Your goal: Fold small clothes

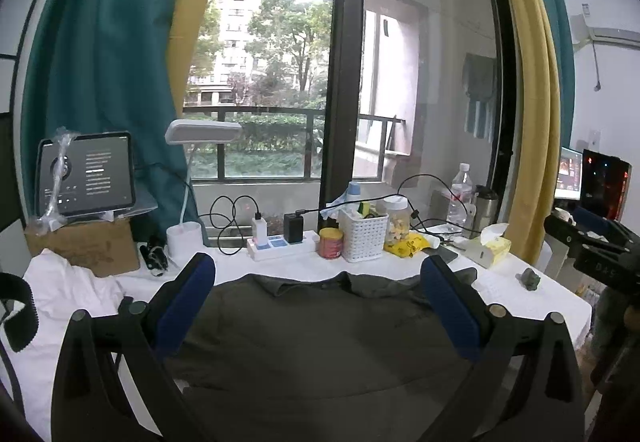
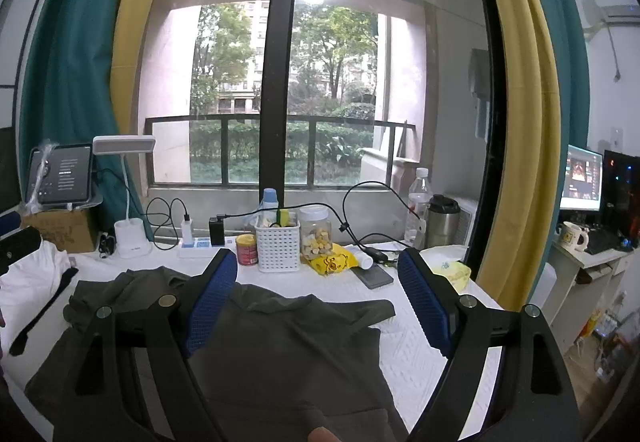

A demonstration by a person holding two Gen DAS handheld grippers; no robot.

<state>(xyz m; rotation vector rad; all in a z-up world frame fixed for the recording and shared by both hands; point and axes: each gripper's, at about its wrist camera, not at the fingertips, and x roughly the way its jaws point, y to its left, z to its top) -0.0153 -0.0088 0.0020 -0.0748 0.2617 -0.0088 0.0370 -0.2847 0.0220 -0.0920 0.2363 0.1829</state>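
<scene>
A dark olive-green collared shirt point(image 1: 320, 330) lies spread on the white-covered table point(image 1: 516, 294), collar toward the window. It also shows in the right wrist view point(image 2: 288, 346), with a sleeve out to the left. My left gripper point(image 1: 318, 270) is open and empty above the shirt's collar end, blue-padded fingers point(image 1: 186, 306) wide apart. My right gripper point(image 2: 316, 266) is open and empty above the shirt's right shoulder. The right gripper's body shows at the right edge of the left wrist view point(image 1: 600, 250).
White clothes point(image 1: 60, 290) lie at the table's left. Along the back stand a cardboard box with a tablet point(image 1: 86, 174), a lamp point(image 1: 184, 238), a power strip point(image 1: 280, 244), a red can point(image 1: 331, 242), a white basket point(image 1: 363, 234), a jar point(image 1: 397, 220), bottles and a tissue pack point(image 1: 490, 248).
</scene>
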